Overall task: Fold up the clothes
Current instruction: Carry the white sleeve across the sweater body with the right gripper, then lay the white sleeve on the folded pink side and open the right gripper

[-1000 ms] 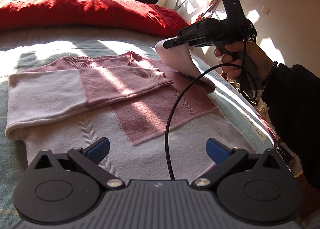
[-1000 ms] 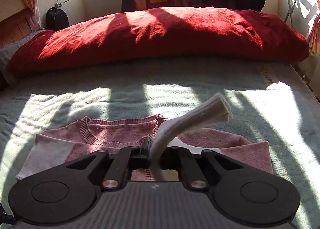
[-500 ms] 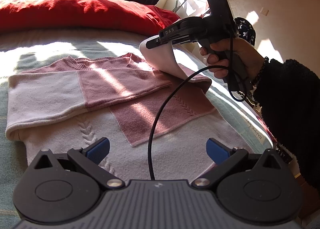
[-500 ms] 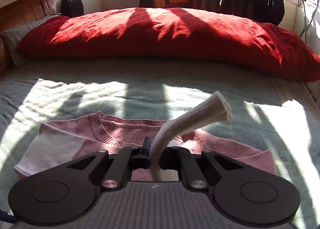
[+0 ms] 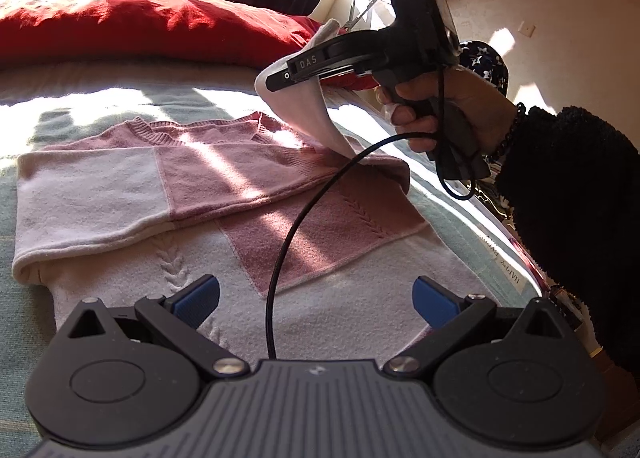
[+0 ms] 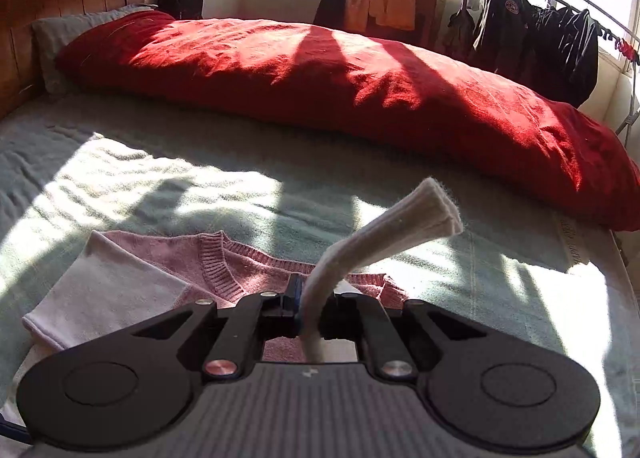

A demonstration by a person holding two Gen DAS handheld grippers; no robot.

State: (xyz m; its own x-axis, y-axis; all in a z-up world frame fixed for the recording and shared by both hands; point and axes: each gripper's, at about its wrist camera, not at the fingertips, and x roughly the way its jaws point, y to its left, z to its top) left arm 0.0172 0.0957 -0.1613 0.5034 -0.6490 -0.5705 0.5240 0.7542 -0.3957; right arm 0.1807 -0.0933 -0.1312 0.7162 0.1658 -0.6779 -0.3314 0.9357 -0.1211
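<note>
The bed [image 6: 168,185], spread with a pale green blanket, carries everything; a long red duvet [image 6: 320,73] lies rolled along its far edge, below the window. A pink and white sweater [image 5: 168,193] lies flat on the blanket toward the near edge, its left sleeve already folded across the chest. Compared with a second ago, the white right sleeve [image 5: 304,113] has been lifted higher and carried further inward over the body of the sweater, so it now rises steeply from the right shoulder instead of sagging low near the bed's right edge. The right gripper [image 6: 310,310], held in the person's right hand [image 5: 448,113], is clamped tight on that sleeve; the cuff [image 6: 420,209] sticks out beyond the jaws, pointing toward the duvet. It has also rolled a little since then. The left gripper [image 5: 316,298] hovers over the sweater's white hem at the near edge, its blue pads [image 5: 196,298] spread wide with nothing between them, unmoved since before.
</note>
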